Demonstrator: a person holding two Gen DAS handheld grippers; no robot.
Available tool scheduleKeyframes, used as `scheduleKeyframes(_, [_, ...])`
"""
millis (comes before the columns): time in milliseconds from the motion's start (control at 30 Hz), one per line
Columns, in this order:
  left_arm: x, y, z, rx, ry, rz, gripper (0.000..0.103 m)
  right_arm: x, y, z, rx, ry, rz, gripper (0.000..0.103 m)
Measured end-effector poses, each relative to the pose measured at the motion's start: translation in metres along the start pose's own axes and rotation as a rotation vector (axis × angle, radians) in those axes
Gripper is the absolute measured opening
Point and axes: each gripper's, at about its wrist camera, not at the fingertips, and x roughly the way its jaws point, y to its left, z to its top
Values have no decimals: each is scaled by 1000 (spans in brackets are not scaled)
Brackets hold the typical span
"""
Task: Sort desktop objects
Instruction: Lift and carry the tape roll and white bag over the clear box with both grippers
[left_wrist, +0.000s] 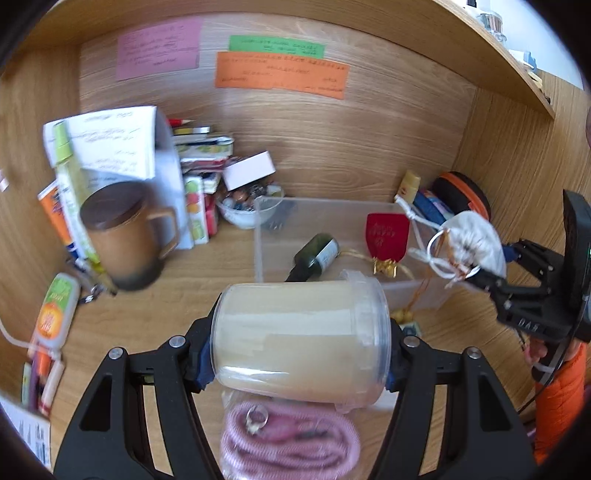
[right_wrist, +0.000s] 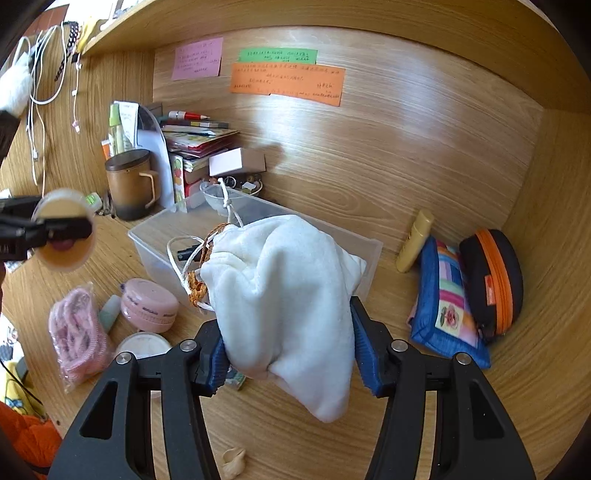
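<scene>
My left gripper (left_wrist: 297, 354) is shut on a clear plastic jar (left_wrist: 301, 339) with beige contents, held on its side above the desk; the same jar (right_wrist: 63, 229) shows end-on at the left of the right wrist view. My right gripper (right_wrist: 288, 350) is shut on a white fleece drawstring pouch (right_wrist: 284, 295), which hangs over the near edge of a clear plastic bin (right_wrist: 155, 236). From the left wrist view, the pouch (left_wrist: 476, 240) sits at the bin's right end. The bin (left_wrist: 258, 236) holds a dark green bottle (left_wrist: 314, 254) and a red charm (left_wrist: 388, 236).
A brown lidded mug (left_wrist: 125, 236), papers and stacked books (right_wrist: 199, 136) crowd the back left. A pink coiled cable in a bag (right_wrist: 75, 336), a pink round case (right_wrist: 149, 304) and a white lid (right_wrist: 142, 345) lie at the front left. A patchwork pouch (right_wrist: 448, 306), black-orange case (right_wrist: 491, 280) and yellow tube (right_wrist: 413, 240) sit right.
</scene>
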Motion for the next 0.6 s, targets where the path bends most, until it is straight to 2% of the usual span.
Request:
scheduleKeyframes(300, [34, -21, 31, 35, 20, -47, 65, 21, -8, 5, -25, 38, 8, 52])
scheduleKeyframes(600, [66, -30, 49, 63, 65, -29, 65, 42, -10, 8, -39, 61, 41, 52])
